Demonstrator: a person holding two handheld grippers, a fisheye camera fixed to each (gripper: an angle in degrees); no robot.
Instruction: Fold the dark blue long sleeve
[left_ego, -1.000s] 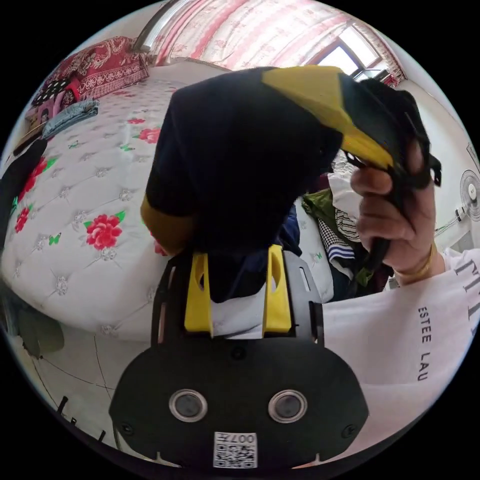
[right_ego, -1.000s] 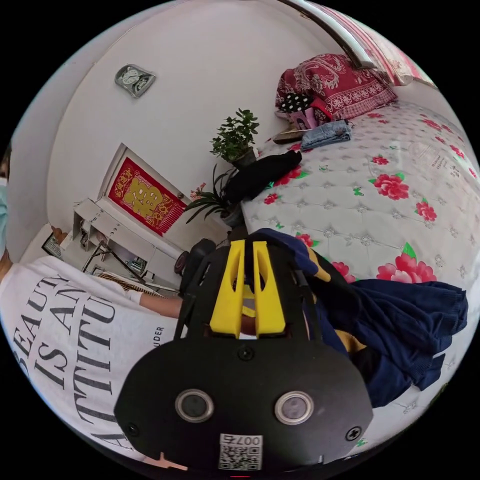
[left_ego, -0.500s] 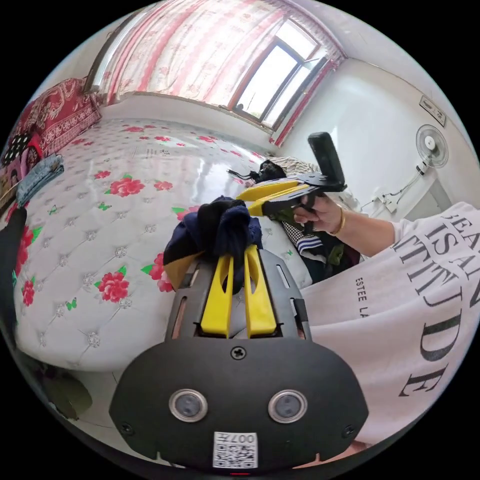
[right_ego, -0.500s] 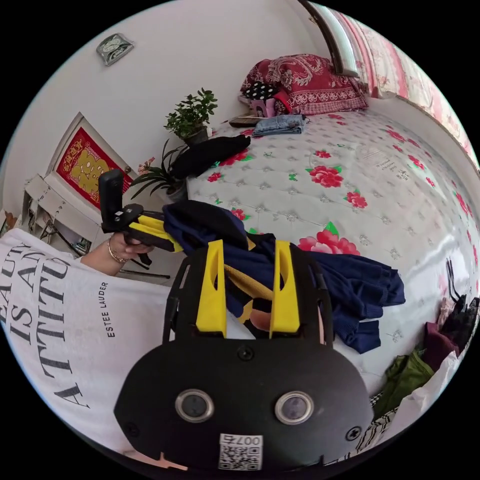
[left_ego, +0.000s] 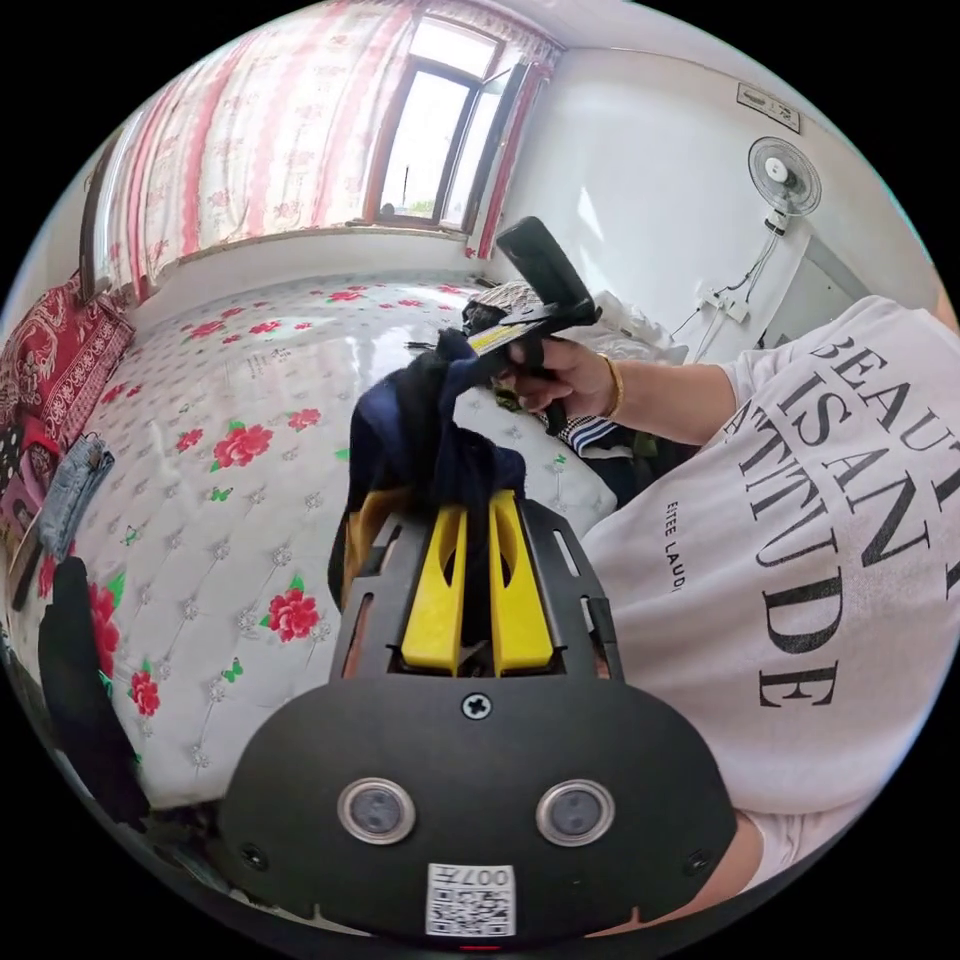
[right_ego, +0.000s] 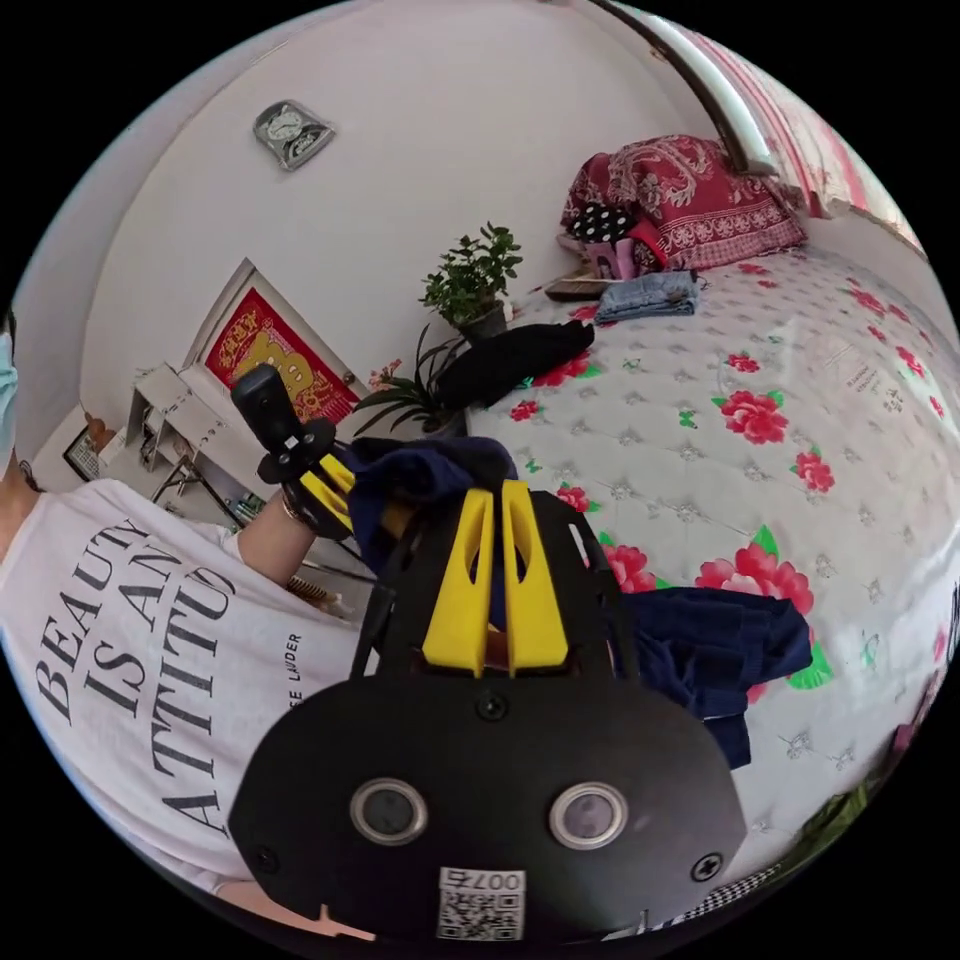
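Note:
The dark blue long sleeve, which has yellow patches, is bunched up in the air above the bed edge. In the left gripper view my left gripper is shut on a fold of it. My right gripper, held in a hand, grips the cloth higher up. In the right gripper view my right gripper is shut on the dark blue long sleeve, and the left gripper holds it just to the left. The rest of the garment trails down onto the mattress.
The flowered mattress spreads beyond the garment. On it lie a black garment, folded jeans and red pillows. A pile of other clothes sits at the bed's edge. Potted plants stand by the wall.
My right gripper, open half a second ago, has shut on the garment. Both hands have lifted the bunched cloth, and the grippers have drawn slightly apart.

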